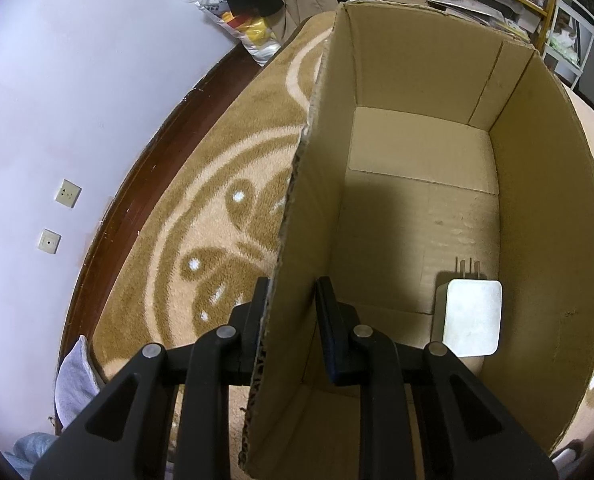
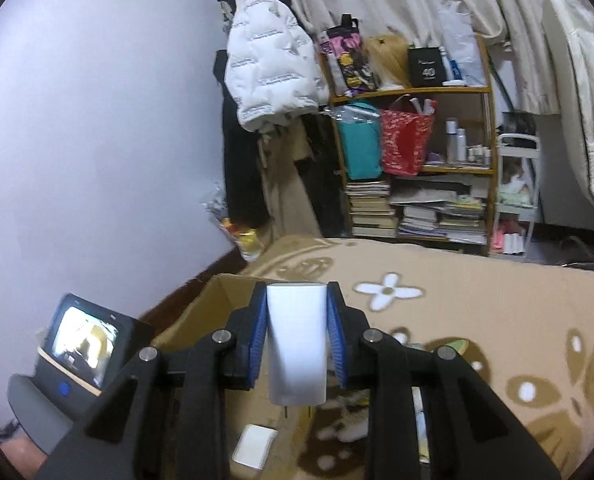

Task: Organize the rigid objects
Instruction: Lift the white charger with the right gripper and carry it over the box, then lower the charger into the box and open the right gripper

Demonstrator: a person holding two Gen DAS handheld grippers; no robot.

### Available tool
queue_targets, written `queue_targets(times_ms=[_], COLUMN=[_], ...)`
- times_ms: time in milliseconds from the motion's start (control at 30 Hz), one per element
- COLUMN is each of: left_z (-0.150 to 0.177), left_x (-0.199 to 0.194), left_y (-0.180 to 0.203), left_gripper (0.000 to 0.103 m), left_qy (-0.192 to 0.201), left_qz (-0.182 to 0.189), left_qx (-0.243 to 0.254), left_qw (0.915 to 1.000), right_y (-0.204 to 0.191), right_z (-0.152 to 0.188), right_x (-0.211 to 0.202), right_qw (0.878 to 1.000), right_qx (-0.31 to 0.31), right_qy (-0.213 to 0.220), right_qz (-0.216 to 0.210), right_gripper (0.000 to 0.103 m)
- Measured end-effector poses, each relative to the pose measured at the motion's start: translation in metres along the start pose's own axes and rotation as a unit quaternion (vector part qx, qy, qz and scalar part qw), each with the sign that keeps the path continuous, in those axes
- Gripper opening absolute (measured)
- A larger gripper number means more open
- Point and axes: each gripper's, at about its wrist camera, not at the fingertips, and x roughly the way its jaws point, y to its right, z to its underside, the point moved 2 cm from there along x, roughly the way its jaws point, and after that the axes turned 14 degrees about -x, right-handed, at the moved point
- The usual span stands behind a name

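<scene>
White block (image 2: pixel 295 344) clamped between right gripper (image 2: pixel 295 300) fingers, above cardboard box (image 2: pixel 201 312)

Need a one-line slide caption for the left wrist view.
Left gripper clamps the cardboard box by its side wall, with a white charger lying inside on the floor of the box.

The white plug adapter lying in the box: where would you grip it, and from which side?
Probably from above, closing on the two long side edges of the adapter. It lies flat on the floor of the cardboard box, broad face up, prongs pointing away from the camera, close to the right wall, so a sideways approach looks blocked.
</scene>
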Motion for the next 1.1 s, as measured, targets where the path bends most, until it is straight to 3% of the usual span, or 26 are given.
queue_targets(times_ms=[200, 467, 767, 933, 1100], left_z=[0.0, -0.001, -0.001, -0.002, 0.0], left_x=[0.001, 0.001, 0.002, 0.003, 0.003], left_y=[0.002, 0.001, 0.001, -0.002, -0.001], left_gripper=[0.022, 0.022, 0.022, 0.022, 0.021], left_qy=[-0.001, -0.002, -0.002, -0.005, -0.003], left_qz=[-0.004, -0.004, -0.003, 0.0, -0.001], left_qx=[0.002, 0.002, 0.003, -0.003, 0.0], left_qw=[1.0, 1.0, 1.0, 1.0, 1.0], right_y=[-0.017, -0.031, -0.033, -0.024, -0.021], right_z=[-0.007, 0.019, 0.038, 0.044, 0.047], right_x=[0.017, 0.037, 0.053, 0.061, 0.058], right_qw=[0.999, 0.997, 0.995, 0.994, 0.993], right_qx=[-0.002, 0.004, -0.012, 0.01, 0.006], right_qy=[0.006, -0.031, -0.07, -0.09, -0.093], right_qz=[-0.041, -0.065, -0.063, -0.065, -0.07], right_gripper=[0.029, 0.029, 0.029, 0.03, 0.031])
